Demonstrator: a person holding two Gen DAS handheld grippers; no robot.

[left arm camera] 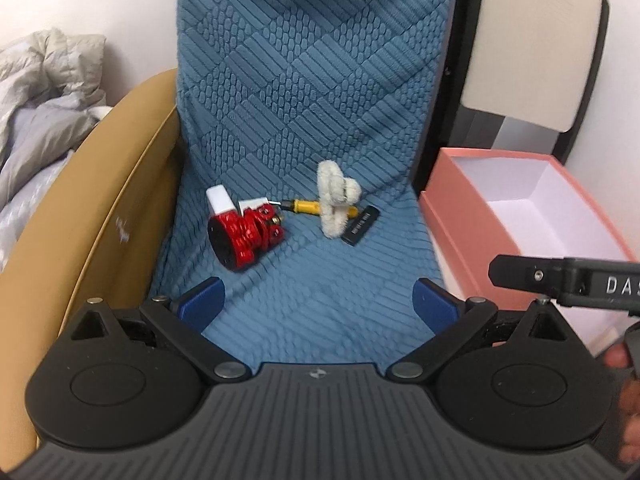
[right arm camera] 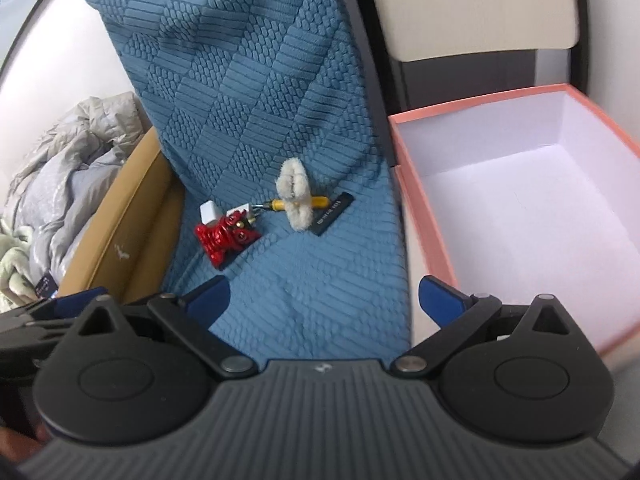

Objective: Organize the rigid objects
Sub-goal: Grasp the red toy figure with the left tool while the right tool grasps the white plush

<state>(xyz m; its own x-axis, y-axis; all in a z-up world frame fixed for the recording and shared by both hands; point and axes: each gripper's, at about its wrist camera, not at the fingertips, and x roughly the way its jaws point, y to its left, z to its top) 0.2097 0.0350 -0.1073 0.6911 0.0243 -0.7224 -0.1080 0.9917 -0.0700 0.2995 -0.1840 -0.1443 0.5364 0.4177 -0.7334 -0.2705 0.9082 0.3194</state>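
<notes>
On the blue textured seat cover (left arm camera: 320, 280) lie a red ridged object (left arm camera: 244, 236) (right arm camera: 224, 236), a white block (left arm camera: 220, 199) (right arm camera: 208, 213) behind it, a yellow-handled tool (left arm camera: 306, 206) (right arm camera: 316, 202), a fluffy cream clip (left arm camera: 334, 200) (right arm camera: 294, 192) across the tool, and a black flat label piece (left arm camera: 362, 226) (right arm camera: 334, 210). My left gripper (left arm camera: 318, 306) is open and empty, hovering short of the objects. My right gripper (right arm camera: 324, 300) is open and empty, near the seat's front beside the box.
An open pink box (left arm camera: 472, 232) (right arm camera: 424, 220) with a white inside stands right of the seat. A tan padded armrest (left arm camera: 100, 220) (right arm camera: 132, 208) borders the left. Grey bedding (left arm camera: 40, 112) (right arm camera: 60, 184) lies beyond it. A cream chair back (left arm camera: 532, 40) stands behind the box.
</notes>
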